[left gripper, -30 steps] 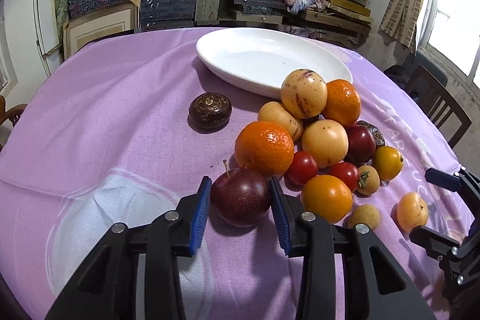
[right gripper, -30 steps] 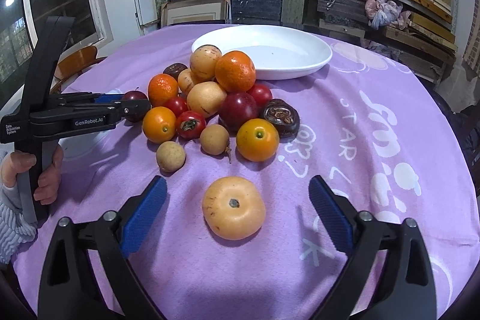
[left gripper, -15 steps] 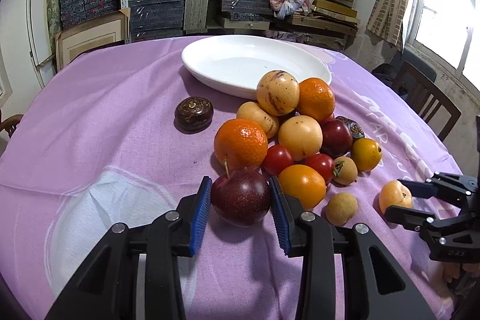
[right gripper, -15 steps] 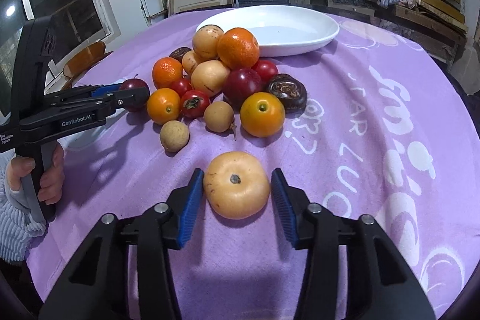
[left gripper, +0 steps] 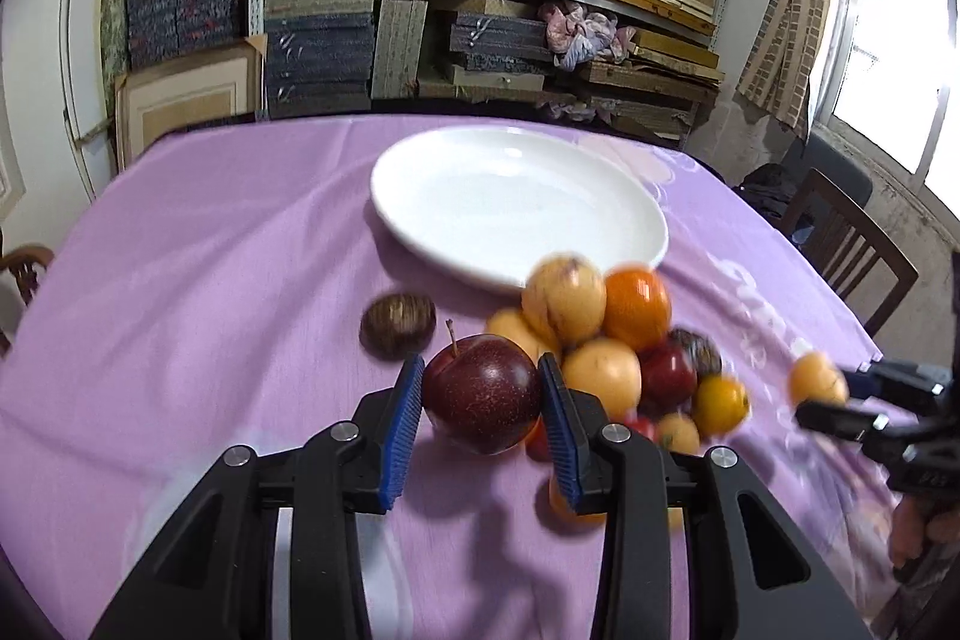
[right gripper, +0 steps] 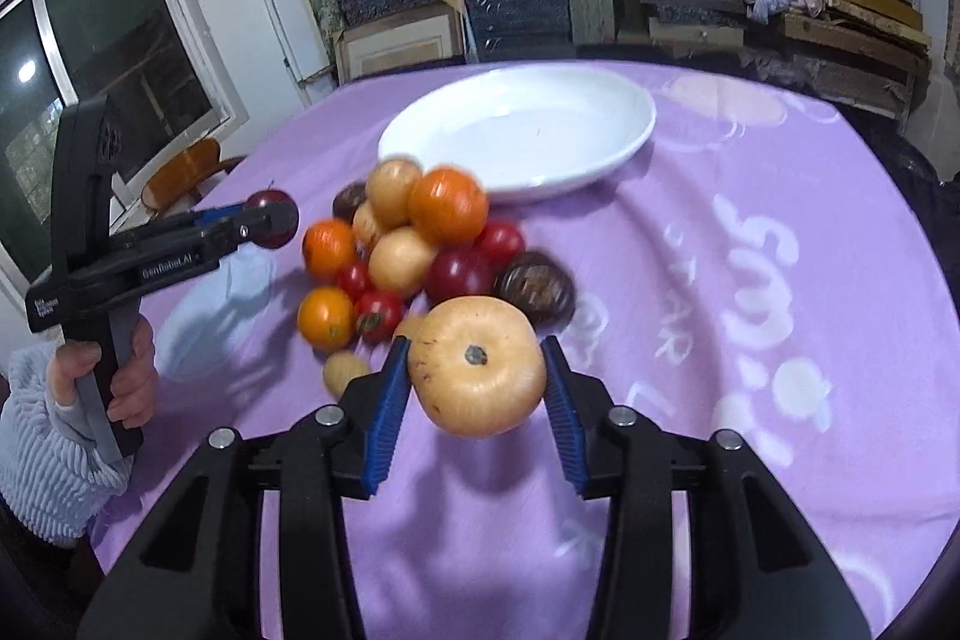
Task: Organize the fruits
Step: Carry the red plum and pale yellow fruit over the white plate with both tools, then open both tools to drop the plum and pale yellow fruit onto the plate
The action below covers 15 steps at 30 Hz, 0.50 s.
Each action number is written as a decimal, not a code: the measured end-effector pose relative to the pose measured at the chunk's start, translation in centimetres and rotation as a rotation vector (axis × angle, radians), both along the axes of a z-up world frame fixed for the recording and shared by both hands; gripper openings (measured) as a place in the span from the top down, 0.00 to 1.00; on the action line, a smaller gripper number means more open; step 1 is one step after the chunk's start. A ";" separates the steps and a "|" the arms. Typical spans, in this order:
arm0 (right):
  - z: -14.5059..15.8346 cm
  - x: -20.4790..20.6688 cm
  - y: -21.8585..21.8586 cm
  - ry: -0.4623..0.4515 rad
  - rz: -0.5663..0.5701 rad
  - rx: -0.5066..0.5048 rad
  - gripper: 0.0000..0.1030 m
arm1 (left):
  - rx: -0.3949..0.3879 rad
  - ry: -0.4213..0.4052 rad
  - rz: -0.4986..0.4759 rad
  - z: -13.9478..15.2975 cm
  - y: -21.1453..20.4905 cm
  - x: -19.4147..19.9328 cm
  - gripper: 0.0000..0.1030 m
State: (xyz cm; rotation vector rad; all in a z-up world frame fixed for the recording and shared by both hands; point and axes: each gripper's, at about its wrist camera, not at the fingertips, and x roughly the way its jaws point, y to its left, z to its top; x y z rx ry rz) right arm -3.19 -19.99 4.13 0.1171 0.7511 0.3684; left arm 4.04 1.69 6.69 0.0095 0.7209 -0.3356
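Purple tablecloth [left gripper: 180,280], white plate [left gripper: 516,196] beyond: my left gripper [left gripper: 480,400] clamps a firm red apple [left gripper: 483,391], my right gripper [right gripper: 477,376] a smooth, bruisable yellow persimmon [right gripper: 477,364], both gripped across their widest part near the fruit pile [right gripper: 408,250].

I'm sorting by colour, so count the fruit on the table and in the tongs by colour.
Orange fruit: 4
Tan or yellow fruit: 6, one in the right tongs
Red or dark red fruit: 5, one in the left tongs
Dark brown fruit: 2
Total: 17
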 end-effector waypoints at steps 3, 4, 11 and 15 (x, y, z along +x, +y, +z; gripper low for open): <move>2.8 3.9 -0.7 -0.050 -0.057 -0.031 0.59 | -0.011 -0.007 -0.001 1.8 -1.4 3.4 0.62; 3.2 5.5 -0.6 -0.049 -0.065 -0.038 0.59 | -0.012 -0.002 0.002 2.0 -2.1 4.8 0.62; 0.7 15.3 2.2 0.043 -0.070 -0.100 0.59 | 0.035 0.128 0.009 -0.5 -5.9 12.3 0.62; -1.0 18.1 2.7 0.084 -0.070 -0.102 0.58 | 0.020 0.191 0.007 -1.8 -5.9 14.1 0.62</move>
